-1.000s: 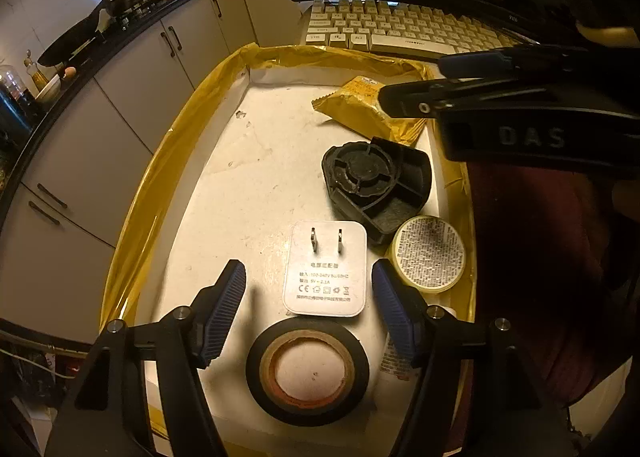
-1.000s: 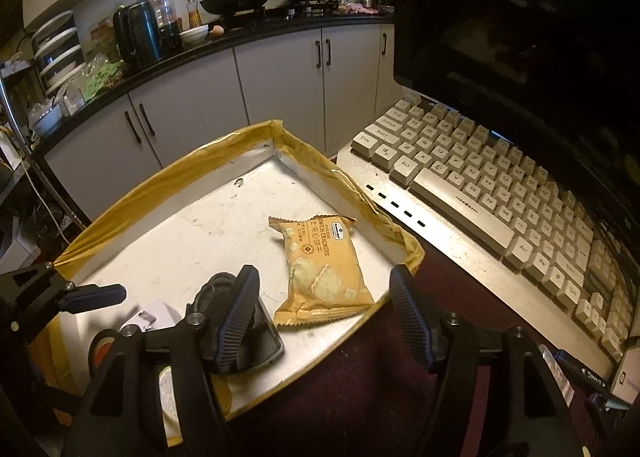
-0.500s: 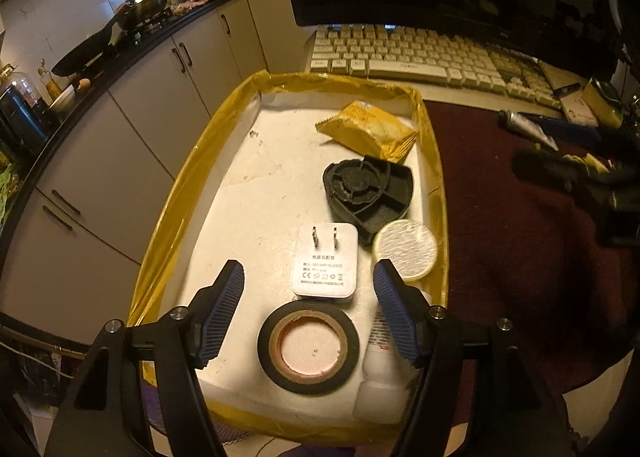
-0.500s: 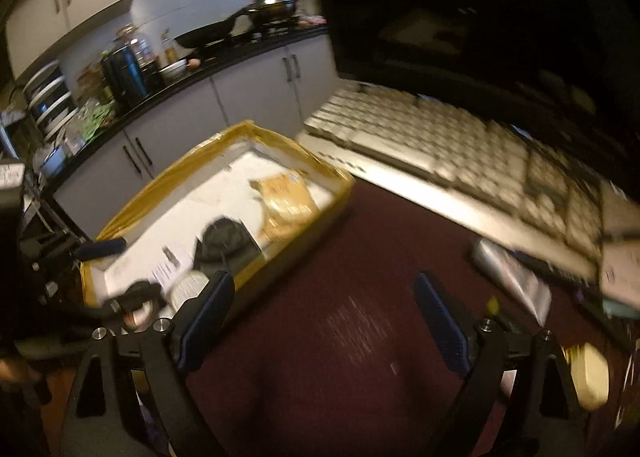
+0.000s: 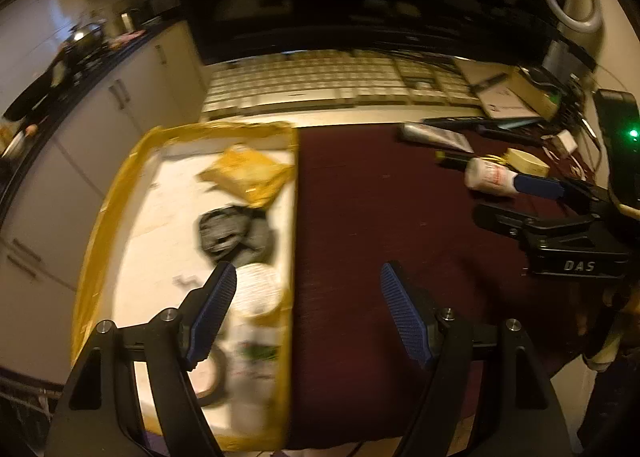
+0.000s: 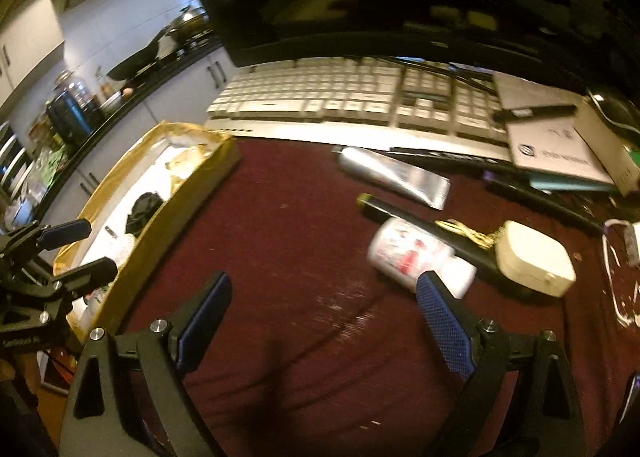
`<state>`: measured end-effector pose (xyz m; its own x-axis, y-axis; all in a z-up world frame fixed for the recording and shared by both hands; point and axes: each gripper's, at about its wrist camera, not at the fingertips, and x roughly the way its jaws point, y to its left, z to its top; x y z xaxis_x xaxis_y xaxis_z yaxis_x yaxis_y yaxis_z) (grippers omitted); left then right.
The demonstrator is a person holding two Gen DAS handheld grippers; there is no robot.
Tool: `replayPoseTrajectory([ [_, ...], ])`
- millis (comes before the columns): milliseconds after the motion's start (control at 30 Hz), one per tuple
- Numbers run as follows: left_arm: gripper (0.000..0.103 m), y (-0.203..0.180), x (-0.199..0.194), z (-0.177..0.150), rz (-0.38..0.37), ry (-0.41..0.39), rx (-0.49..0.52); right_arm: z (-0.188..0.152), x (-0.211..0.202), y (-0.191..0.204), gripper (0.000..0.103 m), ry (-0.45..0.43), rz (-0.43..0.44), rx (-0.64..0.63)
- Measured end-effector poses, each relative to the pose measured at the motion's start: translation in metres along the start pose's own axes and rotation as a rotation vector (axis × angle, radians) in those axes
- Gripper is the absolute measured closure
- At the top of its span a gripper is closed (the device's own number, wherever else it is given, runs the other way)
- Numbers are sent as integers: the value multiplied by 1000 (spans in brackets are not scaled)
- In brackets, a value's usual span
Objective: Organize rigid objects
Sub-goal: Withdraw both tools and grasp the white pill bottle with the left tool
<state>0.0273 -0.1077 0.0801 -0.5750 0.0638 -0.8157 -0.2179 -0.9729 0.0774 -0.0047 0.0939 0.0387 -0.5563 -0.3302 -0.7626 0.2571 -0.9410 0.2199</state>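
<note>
Trouble ahead if the right gripper (image 6: 322,321), spread wide and empty, nudges the smooth round white bottle (image 6: 420,259) lying at its two o'clock: it rolls across the maroon cloth (image 6: 280,237). Left gripper (image 5: 308,315), jaws just widened, empty, straddles the yellow-taped tray (image 5: 291,241) wall

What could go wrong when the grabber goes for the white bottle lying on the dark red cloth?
1. The white bottle with red print lies on its side, so it might roll away when the open right gripper closes on it.
2. A thin black pen and a cream rounded case sit right against the bottle; a finger could knock them.
3. The yellow-lined tray is already crowded, so a dropped bottle may land on other things.
</note>
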Motion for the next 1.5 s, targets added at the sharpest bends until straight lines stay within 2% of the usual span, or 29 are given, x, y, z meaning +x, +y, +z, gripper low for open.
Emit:
replayPoseTrajectory([
  [300,28,-56,24,17,-101,49,81,-10,-10,-39,12,-3,-68,55],
  [600,28,-97,44,36,-167,80,137,-20,-22,-76,12,-3,-154,111],
  [767,28,-114,54,48,-194,76,143,-27,-29,-96,12,8,-206,161],
  [1067,28,-159,59,62,-309,30,228,-36,-32,-119,12,32,-299,236],
  [1133,22,-165,65,67,-296,21,231,-38,-33,-121,12,35,-318,247],
  [1333,22,-178,78,73,-314,31,238,-42,-34,-130,12,42,-343,271],
  [1500,21,-187,85,76,-264,11,274,-44,-36,-138,12,45,-374,301],
])
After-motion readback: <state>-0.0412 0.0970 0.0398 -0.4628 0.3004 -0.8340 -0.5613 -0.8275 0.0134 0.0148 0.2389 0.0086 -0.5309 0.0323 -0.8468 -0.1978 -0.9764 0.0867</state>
